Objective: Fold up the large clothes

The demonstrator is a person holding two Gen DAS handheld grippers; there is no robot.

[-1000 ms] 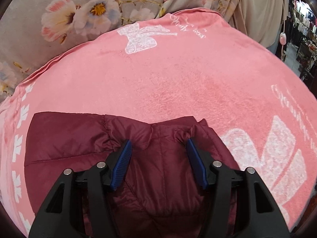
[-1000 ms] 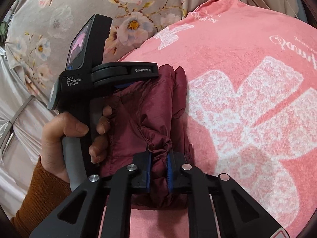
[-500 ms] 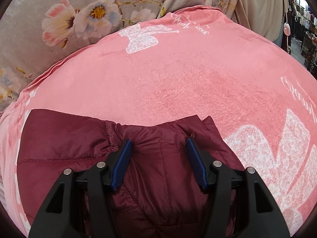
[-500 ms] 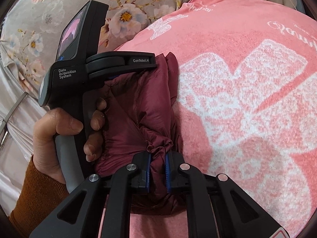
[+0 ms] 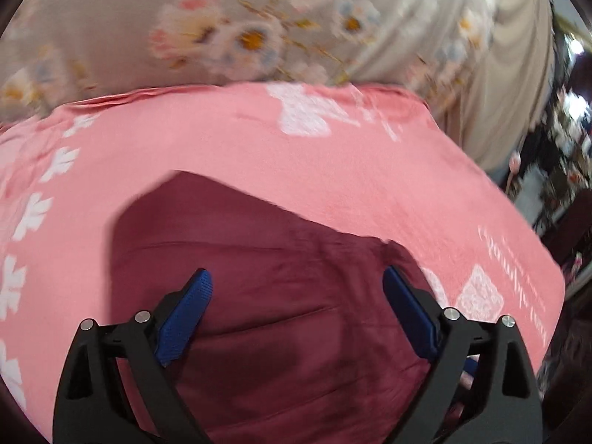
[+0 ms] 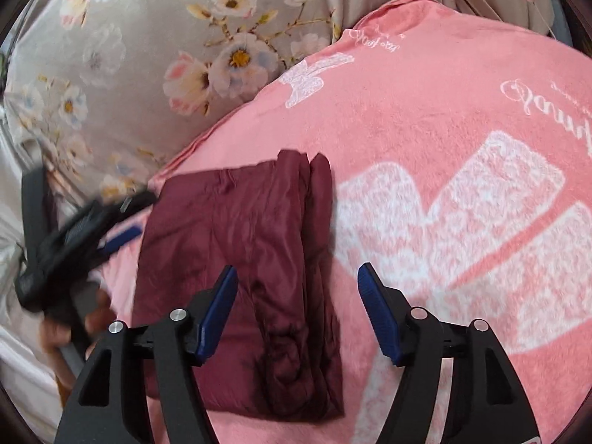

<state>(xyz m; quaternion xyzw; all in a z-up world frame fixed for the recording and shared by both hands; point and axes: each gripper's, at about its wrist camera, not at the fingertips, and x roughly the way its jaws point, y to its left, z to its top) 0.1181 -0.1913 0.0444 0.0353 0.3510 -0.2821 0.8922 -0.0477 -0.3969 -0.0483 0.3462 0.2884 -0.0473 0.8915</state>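
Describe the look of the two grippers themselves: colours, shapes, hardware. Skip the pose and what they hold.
Both match. The left gripper and right gripper each have two black angular plastic arms with triangular cut-outs and round silver screw heads at the joints. The fingers are flat blue pads with a fine ribbed texture. No cables show. From the right wrist view, the left unit's black handheld body is too blurred for markings.

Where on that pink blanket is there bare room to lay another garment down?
The pink blanket lies bare right of the folded maroon jacket, across the big white bow print, and beyond it toward the floral sheet. The jacket's left side is crowded: the left gripper is there.
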